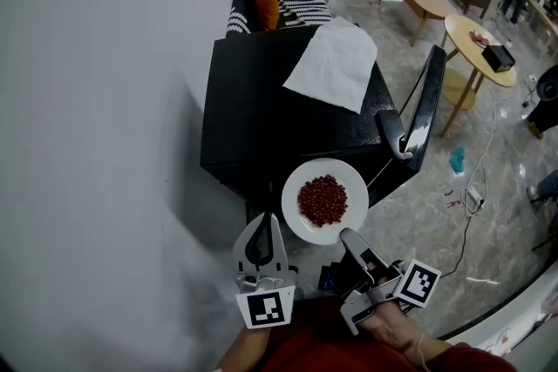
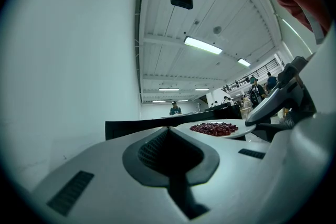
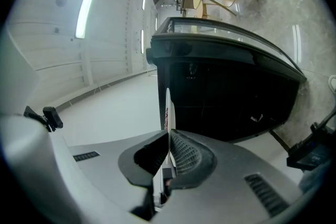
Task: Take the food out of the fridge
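Right claw [image 1: 348, 236] clamped on near rim of plate [image 1: 290, 205]. Red food [image 1: 323, 200] heaped mid-plate, plate held at near edge of fridge [image 1: 253, 113]; door [image 1: 427, 100] open at right. My left claw [image 1: 261, 220] closed, empty, just left of plate. Thin one-edge grip: carry plate level and slow, else food rolls off.

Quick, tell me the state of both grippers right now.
The left gripper is closed and empty.
The right gripper is closed on the rim of the white plate of red food.
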Available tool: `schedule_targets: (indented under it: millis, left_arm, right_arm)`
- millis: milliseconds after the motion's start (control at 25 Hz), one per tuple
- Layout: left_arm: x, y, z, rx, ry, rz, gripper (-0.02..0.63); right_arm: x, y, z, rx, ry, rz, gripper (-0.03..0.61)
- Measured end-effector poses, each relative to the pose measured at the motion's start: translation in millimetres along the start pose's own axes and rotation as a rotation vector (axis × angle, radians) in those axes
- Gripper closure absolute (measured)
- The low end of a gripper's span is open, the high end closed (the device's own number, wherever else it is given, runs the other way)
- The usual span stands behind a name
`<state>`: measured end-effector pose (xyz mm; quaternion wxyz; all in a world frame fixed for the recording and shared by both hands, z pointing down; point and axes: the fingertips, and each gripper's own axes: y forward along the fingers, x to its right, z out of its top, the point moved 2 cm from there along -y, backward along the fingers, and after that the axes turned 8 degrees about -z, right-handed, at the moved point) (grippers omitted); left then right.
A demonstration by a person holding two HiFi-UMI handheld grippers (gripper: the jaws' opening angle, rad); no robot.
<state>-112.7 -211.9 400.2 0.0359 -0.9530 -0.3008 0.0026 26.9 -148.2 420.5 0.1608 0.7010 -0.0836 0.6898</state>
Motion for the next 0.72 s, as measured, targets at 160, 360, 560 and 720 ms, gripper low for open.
schedule_targets:
  millis: [160, 360, 560, 720]
  left_arm:
    - [0.0, -1.3, 0.2, 0.002, 0.0, 0.002, 0.6]
    - [-0.9, -3.8, 1.1, 0.003, 0.0, 0.005, 0.6]
    - [-1.2, -3.9, 2.1, 0.008, 0.0, 0.005, 0.6]
    - [-2.4, -5.2, 3.5, 0.008, -0.001, 0.006, 0.6]
  right_arm:
    - [1.4, -0.9, -0.3, 0.002, -0.001, -0.001, 0.548]
    - [1.7, -1.3, -2.4, 0.002, 0.007, -0.002, 0.548]
    - [1.9, -1.8, -2.6, 0.003, 0.009, -0.004, 0.548]
    - [1.0, -1.9, -4.0, 0.003, 0.009, -0.005, 0.548]
